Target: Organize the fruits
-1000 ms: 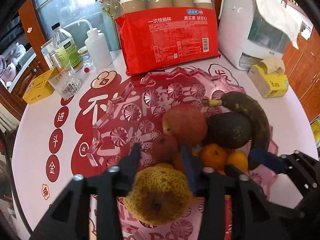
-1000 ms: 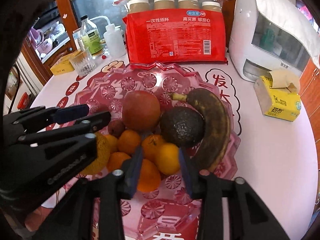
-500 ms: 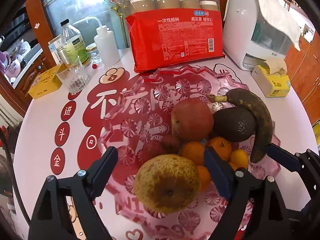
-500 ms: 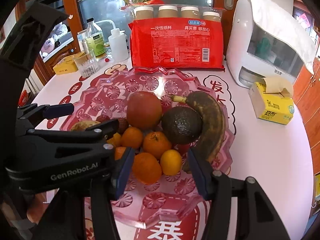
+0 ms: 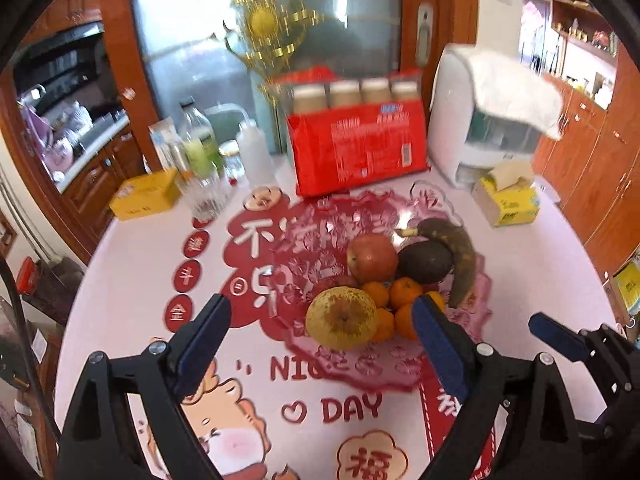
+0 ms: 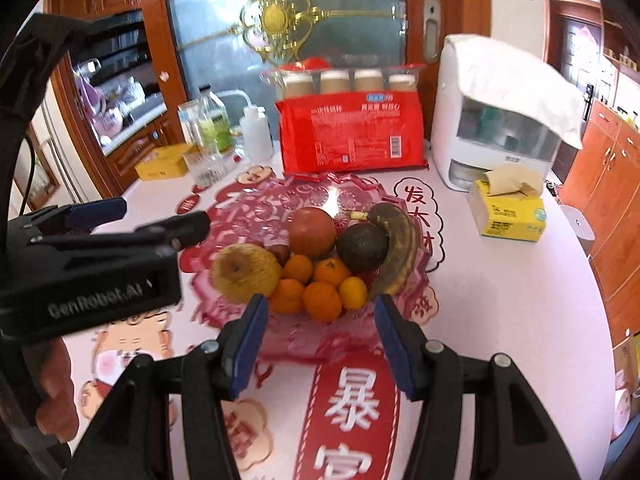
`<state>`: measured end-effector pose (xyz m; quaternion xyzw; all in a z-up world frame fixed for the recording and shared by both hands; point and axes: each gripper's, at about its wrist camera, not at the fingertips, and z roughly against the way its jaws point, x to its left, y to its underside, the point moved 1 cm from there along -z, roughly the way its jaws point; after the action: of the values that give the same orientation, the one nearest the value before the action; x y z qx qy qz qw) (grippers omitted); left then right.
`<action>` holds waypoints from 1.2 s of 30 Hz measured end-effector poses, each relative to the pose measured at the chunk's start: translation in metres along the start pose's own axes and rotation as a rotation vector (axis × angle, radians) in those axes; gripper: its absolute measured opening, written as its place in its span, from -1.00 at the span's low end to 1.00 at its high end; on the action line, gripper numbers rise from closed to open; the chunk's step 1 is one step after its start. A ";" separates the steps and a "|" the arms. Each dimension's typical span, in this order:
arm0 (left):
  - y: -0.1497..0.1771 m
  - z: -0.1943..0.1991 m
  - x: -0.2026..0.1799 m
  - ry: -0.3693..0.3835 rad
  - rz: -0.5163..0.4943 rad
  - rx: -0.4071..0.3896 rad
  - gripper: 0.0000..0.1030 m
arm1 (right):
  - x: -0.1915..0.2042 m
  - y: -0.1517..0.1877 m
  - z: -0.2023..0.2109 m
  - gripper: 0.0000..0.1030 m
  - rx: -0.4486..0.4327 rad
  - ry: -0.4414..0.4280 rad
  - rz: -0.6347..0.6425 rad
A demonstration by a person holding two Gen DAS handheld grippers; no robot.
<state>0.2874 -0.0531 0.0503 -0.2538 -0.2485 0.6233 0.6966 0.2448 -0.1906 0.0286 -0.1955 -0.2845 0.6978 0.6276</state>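
left gripper [image 5: 322, 332]: black two-finger tool with blue pads, jaws spread wide, nothing between them; hangs above the near table edge, short of the dish.
right gripper [image 6: 320, 334]: same build, jaws wide apart and empty, lined up on the near rim of the dish; likely both are clear of the fruit because nothing is left to carry.
pink cut-glass fruit dish [image 5: 304, 252]: sits mid-table on the white round table with red printed decals [image 5: 132, 264]; all fruit is inside it.
rough yellow-brown pear [image 5: 341, 318]: at the dish's near-left, beside the citrus, stem end facing the left camera; skin speckled, dull.
red apple [image 6: 312, 232]: centre-back of the pile, upright.
dark green avocado [image 6: 362, 247]: between apple and banana, touching both.
blackened overripe banana [image 6: 396, 248]: curves along the right rim, probably placed there to fit its length.
small oranges [image 6: 322, 300]: cluster of about five at front; a small dark red fruit behind the pear, type unclear in blur.
task state: looks finished, fruit grouped to the dish's right half.
background: red pack of paper cups [image 6: 352, 136], white appliance [image 6: 496, 120], yellow tissue box [image 6: 510, 214], well apart from the dish.
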 end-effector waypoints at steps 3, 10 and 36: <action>0.014 0.044 0.004 0.009 0.008 -0.061 0.84 | 0.003 0.016 0.033 0.09 -0.035 -0.020 -0.029; 0.066 0.129 0.010 0.012 0.016 -0.161 0.98 | 0.013 0.058 0.090 0.11 -0.084 -0.020 -0.036; 0.189 0.171 0.005 -0.048 0.103 -0.067 0.99 | 0.016 0.158 0.160 0.33 -0.090 0.050 -0.138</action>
<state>0.0343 -0.0226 0.0522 -0.2744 -0.2723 0.6558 0.6484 0.0211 -0.2072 0.0505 -0.2208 -0.3128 0.6343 0.6716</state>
